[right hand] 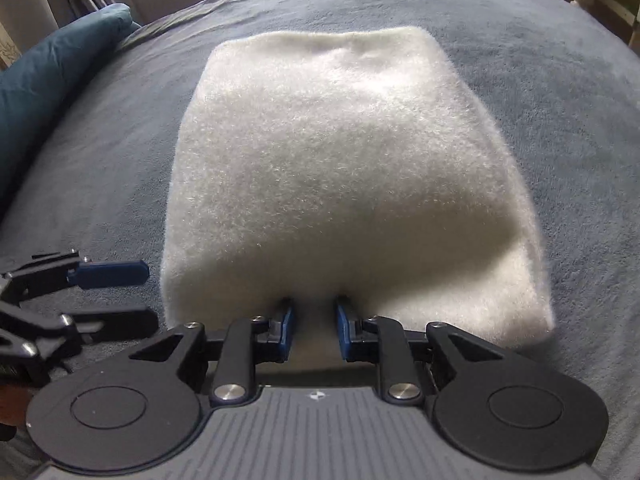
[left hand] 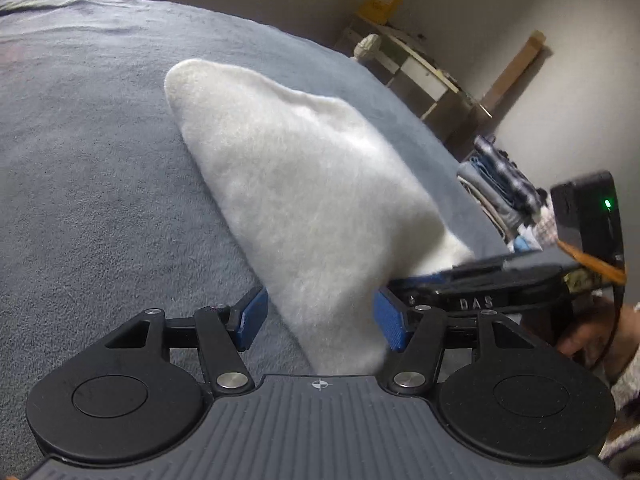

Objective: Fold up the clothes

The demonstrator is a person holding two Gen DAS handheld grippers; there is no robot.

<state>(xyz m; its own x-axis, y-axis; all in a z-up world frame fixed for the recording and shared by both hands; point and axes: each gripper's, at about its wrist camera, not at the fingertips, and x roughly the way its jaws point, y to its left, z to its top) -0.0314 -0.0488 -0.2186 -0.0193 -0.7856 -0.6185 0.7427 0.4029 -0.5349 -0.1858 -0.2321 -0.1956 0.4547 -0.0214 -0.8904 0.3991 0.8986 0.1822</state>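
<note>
— White fleece, that is what I am looking at from the left wrist view: a fluffy white garment (left hand: 304, 200) is lying on the grey-blue bed cover (left hand: 100, 160), tapering away to a rounded far corner.

— And the left gripper (left hand: 320, 320)?

— Its blue pads are standing wide apart, one on each side of the near end of the cloth. I am not seeing them pinch anything. The right gripper (left hand: 472, 300) is lying just beside it, low against the near edge of the garment. Off to the right a stack of folded clothes (left hand: 500, 196) is sitting by the bed's edge.

— What is the right wrist view giving you?

— The garment (right hand: 344, 184) is showing as a tidy, roughly rectangular packet with straight sides and a thick near edge, so I am judging it to be folded over at least once. The right gripper (right hand: 314, 332) is sitting at that near edge with its fingers narrowed, and cloth is filling the gap; whether it is truly clamping, I cannot tell. The left gripper (right hand: 104, 276) is hanging apart at the left, empty.

— So how far along?

— I am reading it two ways: the packet is either being taken up for one more fold, or being set down finished. Beyond that, the pictures are not settling it.
</note>
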